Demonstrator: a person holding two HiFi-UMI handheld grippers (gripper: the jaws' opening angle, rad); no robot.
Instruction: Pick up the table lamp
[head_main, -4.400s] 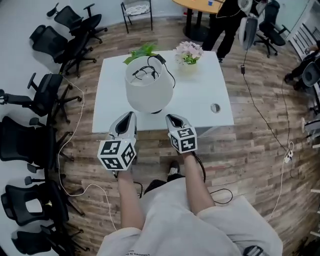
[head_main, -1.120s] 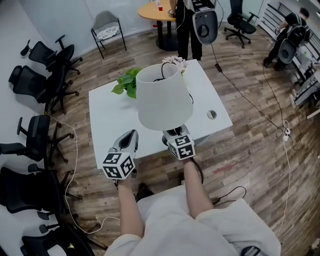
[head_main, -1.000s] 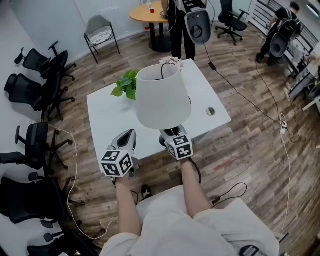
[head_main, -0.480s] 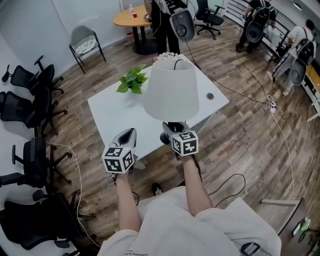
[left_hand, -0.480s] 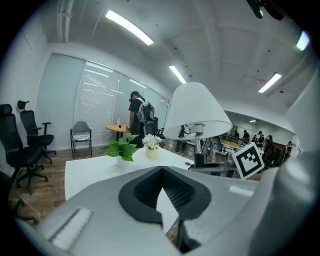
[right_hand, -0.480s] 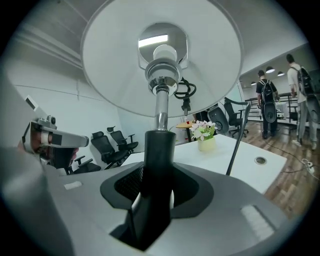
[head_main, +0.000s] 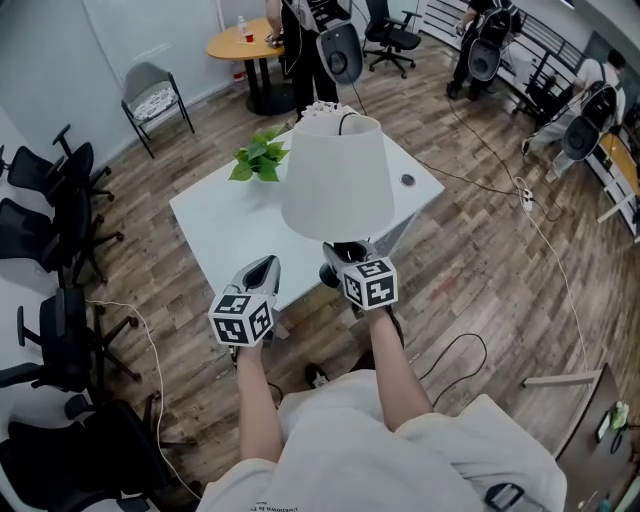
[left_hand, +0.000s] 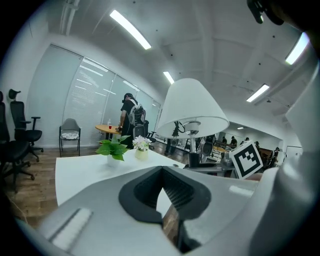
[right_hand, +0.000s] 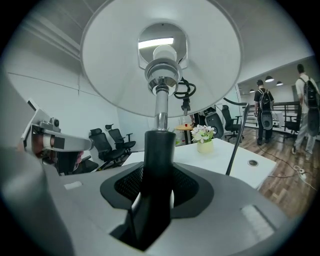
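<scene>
Right gripper view: the table lamp (right_hand: 159, 150), with a smooth black cylindrical stem and a white conical shade (right_hand: 115, 65), is held upright by the clamped right gripper (right_hand: 157, 172) at the white table (head_main: 215, 220), where 2 pots (right_hand: 205, 146) hold flowers and a plant (head_main: 258, 160), while the left gripper (left_hand: 160, 170) is closed, empty.

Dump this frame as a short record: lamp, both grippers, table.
lamp: table lamp upright, held in the air, off the white table
right gripper: shut on the lamp's black stem
left gripper: shut, empty, beside the lamp
on table: green plant, flower pot
</scene>
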